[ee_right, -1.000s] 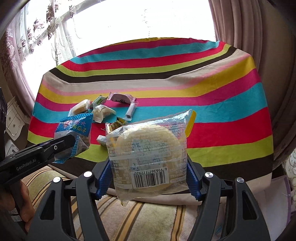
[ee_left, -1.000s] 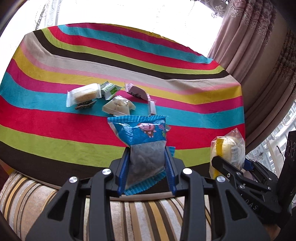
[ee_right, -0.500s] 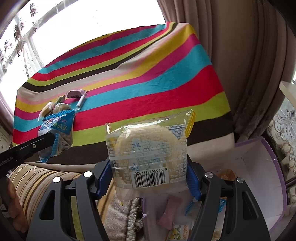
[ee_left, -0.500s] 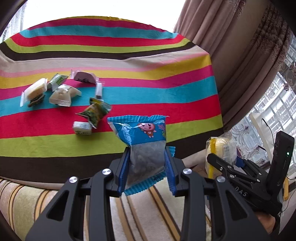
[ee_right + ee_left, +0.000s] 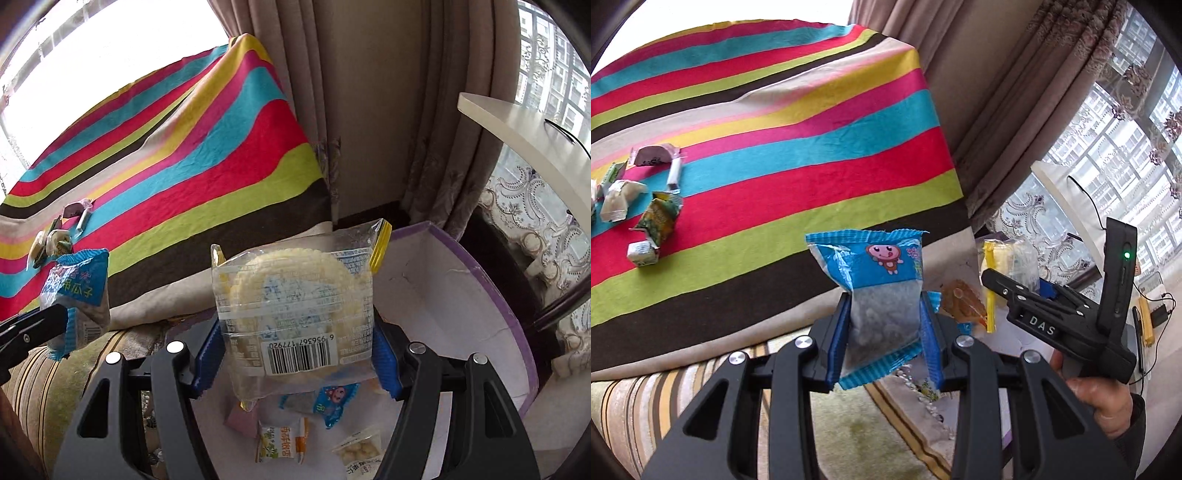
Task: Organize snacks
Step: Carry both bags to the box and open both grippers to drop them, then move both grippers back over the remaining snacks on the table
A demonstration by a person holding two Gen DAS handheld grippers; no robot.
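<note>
Beside striped tablecloth point(image 5: 783, 147) & curtains point(image 5: 369, 110): left gripper point(image 5: 884, 332) clamping blue packet point(image 5: 879, 291), right gripper point(image 5: 297, 354) clamping clear cracker pack point(image 5: 295, 306) over purple-rimmed box point(image 5: 491, 295).

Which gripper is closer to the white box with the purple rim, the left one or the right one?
Right. The right gripper, holding the round cracker pack, hangs directly above the white box. The left gripper, holding the blue snack bag, is off to the side, nearer the striped table.

Bright daylight, window glare; fisheye-warped edges
</note>
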